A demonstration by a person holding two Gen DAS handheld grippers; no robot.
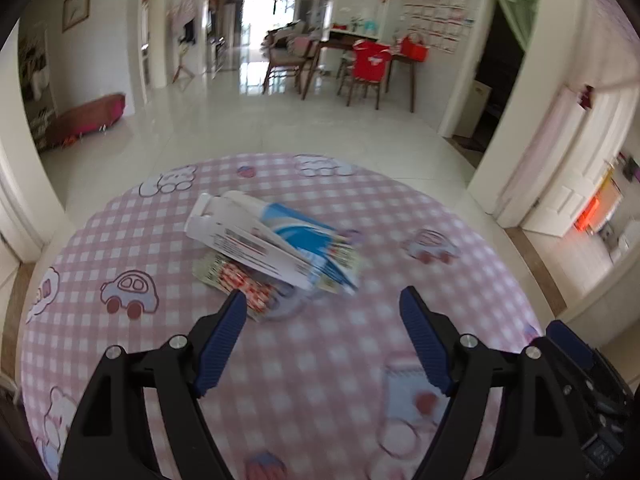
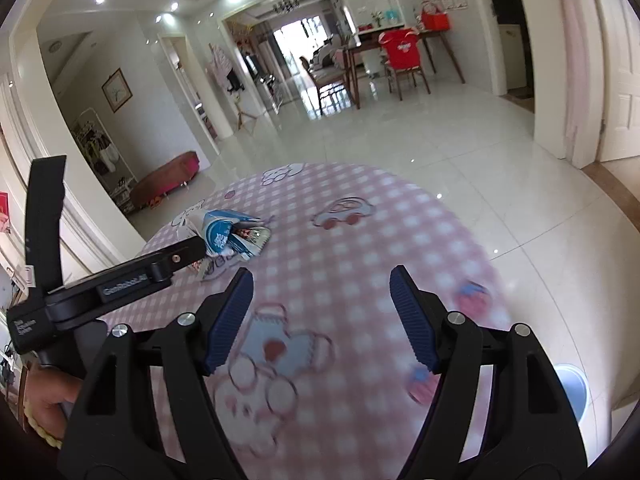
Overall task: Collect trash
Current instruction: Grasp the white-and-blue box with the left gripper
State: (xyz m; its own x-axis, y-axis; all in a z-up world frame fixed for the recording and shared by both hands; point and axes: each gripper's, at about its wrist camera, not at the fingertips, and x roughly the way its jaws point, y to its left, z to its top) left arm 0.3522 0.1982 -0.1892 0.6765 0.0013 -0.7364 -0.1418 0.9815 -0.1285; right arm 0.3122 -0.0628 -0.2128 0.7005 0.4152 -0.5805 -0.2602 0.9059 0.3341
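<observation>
Left wrist: left claw [image 1: 322,300] gapes before trash pile [image 1: 276,248].

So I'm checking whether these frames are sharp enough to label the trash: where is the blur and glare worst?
Left wrist view: the trash pile is smeared by motion blur, though the left claw is sharp; window glare down the hall. Right wrist view: the tablecloth blurs near the right claw, the pile is small and partly hidden; ceiling spots flare, and fisheye bends the walls.

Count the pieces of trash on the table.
3 visible, piled together: a white-and-blue carton on top, a red-patterned wrapper beneath, a clear plastic piece nearest the left gripper. More may be hidden.
</observation>
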